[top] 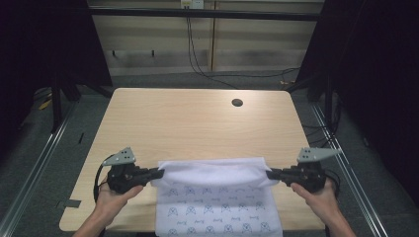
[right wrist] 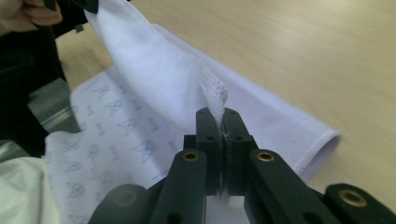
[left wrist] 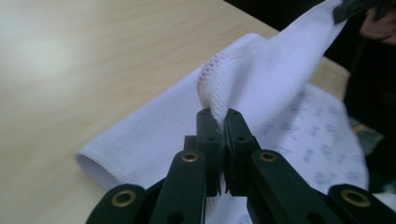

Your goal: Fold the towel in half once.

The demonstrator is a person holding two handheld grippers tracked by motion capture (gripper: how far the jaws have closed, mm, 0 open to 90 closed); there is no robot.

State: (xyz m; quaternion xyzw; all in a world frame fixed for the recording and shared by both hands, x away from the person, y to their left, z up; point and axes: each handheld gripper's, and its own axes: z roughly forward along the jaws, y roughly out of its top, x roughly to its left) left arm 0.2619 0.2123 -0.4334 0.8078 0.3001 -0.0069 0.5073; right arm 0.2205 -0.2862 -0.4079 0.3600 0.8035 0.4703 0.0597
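Note:
A white towel (top: 217,197) with a pale blue printed pattern lies at the near edge of the wooden table (top: 197,123), its far part folded back toward me. My left gripper (top: 159,173) is shut on the towel's left corner (left wrist: 212,98), pinching the stitched hem. My right gripper (top: 269,174) is shut on the right corner (right wrist: 215,100). The held edge spans between the two grippers just above the patterned part. The fold (left wrist: 100,161) rests on the tabletop, and the same fold (right wrist: 322,140) shows in the right gripper view.
A round cable hole (top: 237,102) sits in the far right of the tabletop. Metal rails (top: 34,163) run along both sides of the table. Cables (top: 197,59) hang at the back wall. The towel's near end hangs over the table's front edge.

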